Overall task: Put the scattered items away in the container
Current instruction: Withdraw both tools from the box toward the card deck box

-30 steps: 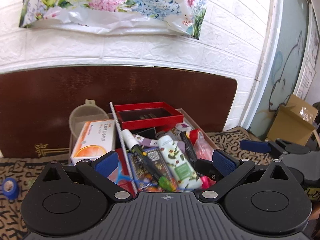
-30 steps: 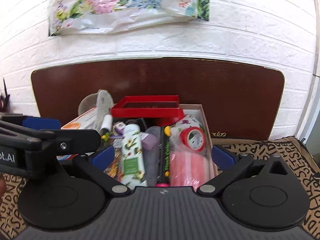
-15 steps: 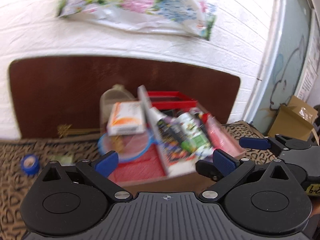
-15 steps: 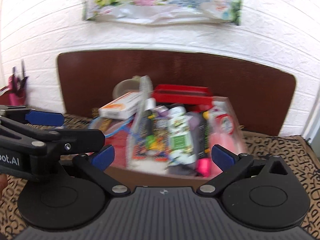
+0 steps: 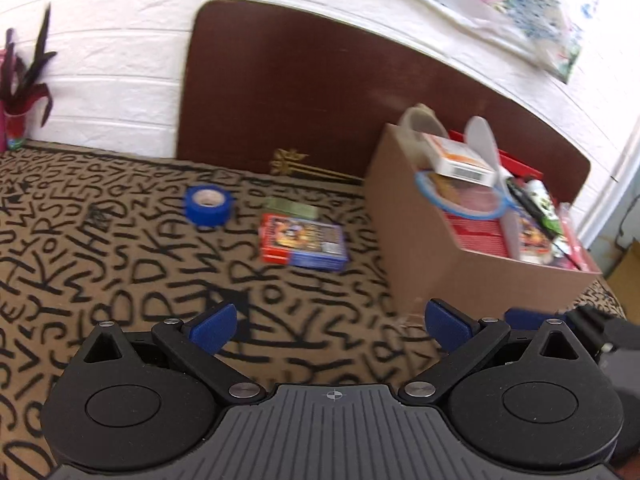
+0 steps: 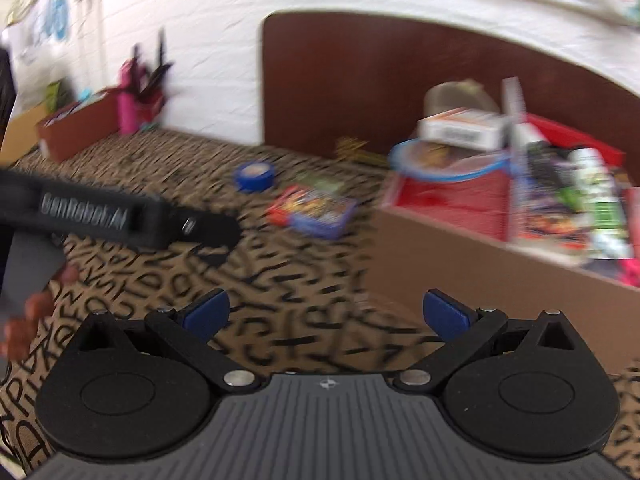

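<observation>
Both grippers, left gripper [image 5: 331, 324] and right gripper [image 6: 326, 314], gape empty; right view blurs the blue tape [image 5: 208, 204] and card pack [image 5: 303, 241] beside the box [image 5: 420, 248].

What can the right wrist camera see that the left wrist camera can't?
Only the right wrist view shows the pink bottle, the brown tray beside it, and the left tongs' black body from the side. Only the left wrist view shows the red cup of dark feathers. Both show the blue tape roll, the colourful packet and the full cardboard box.
</observation>
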A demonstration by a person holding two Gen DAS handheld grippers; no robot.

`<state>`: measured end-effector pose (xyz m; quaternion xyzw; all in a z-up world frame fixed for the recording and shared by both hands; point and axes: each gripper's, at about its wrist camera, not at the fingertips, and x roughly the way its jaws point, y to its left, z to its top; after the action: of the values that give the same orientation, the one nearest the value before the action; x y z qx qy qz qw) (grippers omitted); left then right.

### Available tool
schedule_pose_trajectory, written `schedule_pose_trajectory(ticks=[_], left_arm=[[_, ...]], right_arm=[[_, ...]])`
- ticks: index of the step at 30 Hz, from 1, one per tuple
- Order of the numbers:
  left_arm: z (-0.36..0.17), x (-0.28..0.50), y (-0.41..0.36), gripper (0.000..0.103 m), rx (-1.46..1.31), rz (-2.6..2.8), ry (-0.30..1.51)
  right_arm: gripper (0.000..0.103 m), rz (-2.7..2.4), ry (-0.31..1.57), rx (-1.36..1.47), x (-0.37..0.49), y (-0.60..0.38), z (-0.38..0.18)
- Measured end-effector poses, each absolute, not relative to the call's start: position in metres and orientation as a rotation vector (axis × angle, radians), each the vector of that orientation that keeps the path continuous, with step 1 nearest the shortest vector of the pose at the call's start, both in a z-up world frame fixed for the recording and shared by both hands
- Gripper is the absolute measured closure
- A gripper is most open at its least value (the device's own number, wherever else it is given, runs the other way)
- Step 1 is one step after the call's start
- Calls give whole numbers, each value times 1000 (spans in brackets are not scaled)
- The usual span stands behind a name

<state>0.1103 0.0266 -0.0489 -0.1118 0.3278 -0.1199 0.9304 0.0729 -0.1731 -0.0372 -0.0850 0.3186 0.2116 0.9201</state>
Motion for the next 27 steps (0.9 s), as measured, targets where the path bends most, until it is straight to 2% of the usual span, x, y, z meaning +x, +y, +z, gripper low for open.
schedule_pose_trajectory(ticks=[8,12,17,23,27], left_arm=[[-70,144,56,0,-192,-267,712],[-81,171,61,0,-204,-295,731],[-95,210,57,8,-208,-350,768],[-96,235,58,11,-185,-407,759],[-93,250,61,13,-168,-418,766]], right_arm=[[1,478,665,-217,105,-124,-63],[1,466,612,-276,120,-108,-74],[0,298,541,-327,133,-88,-93],[3,264,496,-316,131,-77,-96],[3,231,466,-427,138,-59,-101]])
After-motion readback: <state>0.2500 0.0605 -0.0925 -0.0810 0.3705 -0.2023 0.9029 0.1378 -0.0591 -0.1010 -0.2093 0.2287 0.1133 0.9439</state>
